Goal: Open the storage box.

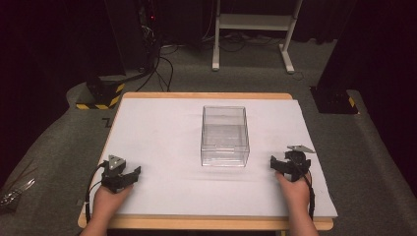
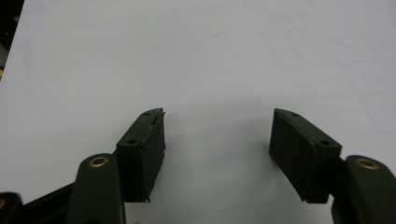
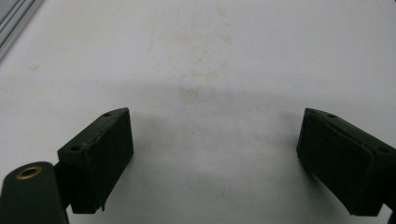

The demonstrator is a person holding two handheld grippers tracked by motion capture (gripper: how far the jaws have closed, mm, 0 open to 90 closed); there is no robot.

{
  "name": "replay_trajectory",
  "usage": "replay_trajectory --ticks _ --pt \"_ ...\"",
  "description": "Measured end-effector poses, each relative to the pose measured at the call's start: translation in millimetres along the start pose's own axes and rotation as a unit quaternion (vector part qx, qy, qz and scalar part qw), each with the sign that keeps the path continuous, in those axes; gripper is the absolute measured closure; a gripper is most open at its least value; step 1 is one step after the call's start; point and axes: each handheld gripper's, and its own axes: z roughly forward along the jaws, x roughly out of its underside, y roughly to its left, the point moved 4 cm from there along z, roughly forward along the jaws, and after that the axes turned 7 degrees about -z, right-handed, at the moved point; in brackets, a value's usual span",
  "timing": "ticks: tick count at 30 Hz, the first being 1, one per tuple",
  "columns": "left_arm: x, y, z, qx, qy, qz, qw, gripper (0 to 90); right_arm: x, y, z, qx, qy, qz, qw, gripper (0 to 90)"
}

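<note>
A clear plastic box (image 1: 224,136) stands in the middle of the white table (image 1: 162,137), with nothing visible inside. My left gripper (image 1: 126,173) rests near the front left of the table, held in a hand, and is open; in its own view my left gripper (image 2: 217,140) has only bare white surface between its pads. Near the front right, my right gripper (image 1: 282,164) is also open, a short way right of the box. The right gripper (image 3: 212,149) spreads wide over faintly stained white surface.
The table has a wooden edge (image 1: 206,223) along the front. Behind it stand a white metal frame (image 1: 253,29), cables on the grey floor (image 1: 164,64) and yellow-black striped bases (image 1: 98,101). A corner of the box (image 3: 14,18) shows at the upper left of the right gripper view.
</note>
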Motion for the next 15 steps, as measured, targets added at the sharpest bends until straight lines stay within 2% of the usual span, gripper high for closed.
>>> replay_trajectory --ticks 4,15 --pt "-0.2 0.1 0.1 -0.001 -0.001 0.004 1.0 36.0 0.0 1.2 0.0 0.006 0.003 -0.007 1.0 10.9" --pt "0.1 -1.1 -0.5 -0.005 -0.004 0.013 0.9999 36.6 6.6 2.4 -8.3 -0.007 0.005 -0.021 0.9997 12.4"
